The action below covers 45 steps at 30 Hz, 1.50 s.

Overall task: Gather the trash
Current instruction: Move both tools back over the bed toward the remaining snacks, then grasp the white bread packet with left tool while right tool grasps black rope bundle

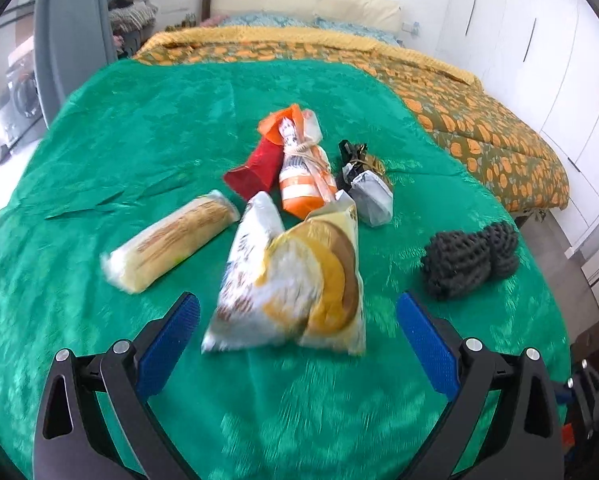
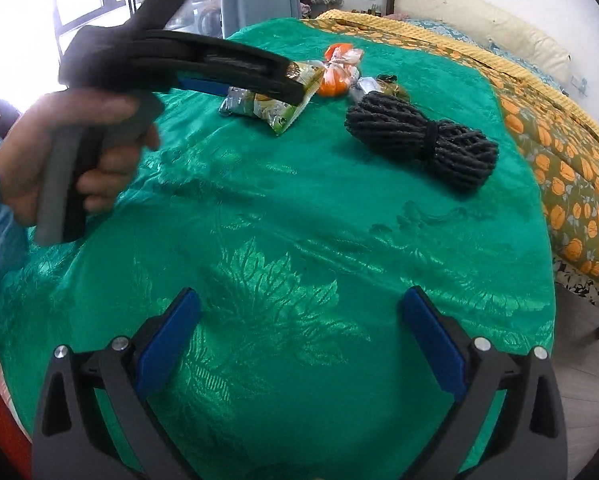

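Several wrappers lie on a green bedspread (image 1: 99,140). In the left wrist view, a yellow-white snack bag (image 1: 295,276) lies just ahead of my open left gripper (image 1: 297,316), between its blue pads and apart from them. Behind it are a cream biscuit pack (image 1: 175,236), a red wrapper (image 1: 255,168), an orange-white packet (image 1: 305,176) and a grey-white wrapper (image 1: 369,196). My right gripper (image 2: 299,320) is open and empty over bare green cloth (image 2: 299,240). The right wrist view shows the left gripper (image 2: 235,74) above the snack bag (image 2: 275,104).
A dark grey knitted bundle (image 1: 471,256) lies right of the wrappers; it also shows in the right wrist view (image 2: 423,140). An orange-patterned quilt (image 1: 479,120) covers the bed's far and right side. White wardrobes (image 1: 579,80) stand at the right, a grey curtain (image 1: 71,40) at the left.
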Each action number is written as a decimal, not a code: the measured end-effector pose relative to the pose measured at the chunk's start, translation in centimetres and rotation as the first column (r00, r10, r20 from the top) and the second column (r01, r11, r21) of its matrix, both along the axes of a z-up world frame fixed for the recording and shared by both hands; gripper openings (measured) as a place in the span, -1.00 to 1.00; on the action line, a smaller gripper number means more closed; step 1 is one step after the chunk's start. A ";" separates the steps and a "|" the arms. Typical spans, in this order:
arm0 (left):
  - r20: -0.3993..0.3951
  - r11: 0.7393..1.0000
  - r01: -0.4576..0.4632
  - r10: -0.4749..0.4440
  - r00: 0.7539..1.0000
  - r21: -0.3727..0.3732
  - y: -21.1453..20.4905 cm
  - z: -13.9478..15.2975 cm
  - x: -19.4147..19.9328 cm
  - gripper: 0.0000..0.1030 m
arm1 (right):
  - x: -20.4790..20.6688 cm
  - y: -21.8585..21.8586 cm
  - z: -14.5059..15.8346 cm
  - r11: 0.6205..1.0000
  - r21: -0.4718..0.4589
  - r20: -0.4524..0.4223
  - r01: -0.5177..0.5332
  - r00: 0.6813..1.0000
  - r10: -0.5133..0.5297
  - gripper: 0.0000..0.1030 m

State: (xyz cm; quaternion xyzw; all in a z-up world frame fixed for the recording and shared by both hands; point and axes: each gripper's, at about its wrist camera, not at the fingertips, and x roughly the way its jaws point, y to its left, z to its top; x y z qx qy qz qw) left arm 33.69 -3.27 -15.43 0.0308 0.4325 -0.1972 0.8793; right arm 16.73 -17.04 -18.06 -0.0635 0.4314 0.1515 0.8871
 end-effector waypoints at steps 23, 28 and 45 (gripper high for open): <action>-0.076 0.998 0.023 -0.018 0.997 0.056 3.6 1.4 -10.3 0.01 | -0.6 -0.7 0.1 0.999 0.015 0.016 0.031 0.999 -0.031 0.91; -0.031 1.000 0.013 -0.012 0.999 0.021 4.6 -0.8 -12.4 0.46 | -1.4 -2.2 0.3 0.996 0.084 0.016 0.042 0.999 -0.043 0.91; -0.029 0.995 0.042 -0.039 0.999 0.086 3.5 -1.6 -12.3 0.89 | 14.9 -11.3 4.7 0.941 0.282 -0.071 0.188 0.982 -0.175 0.91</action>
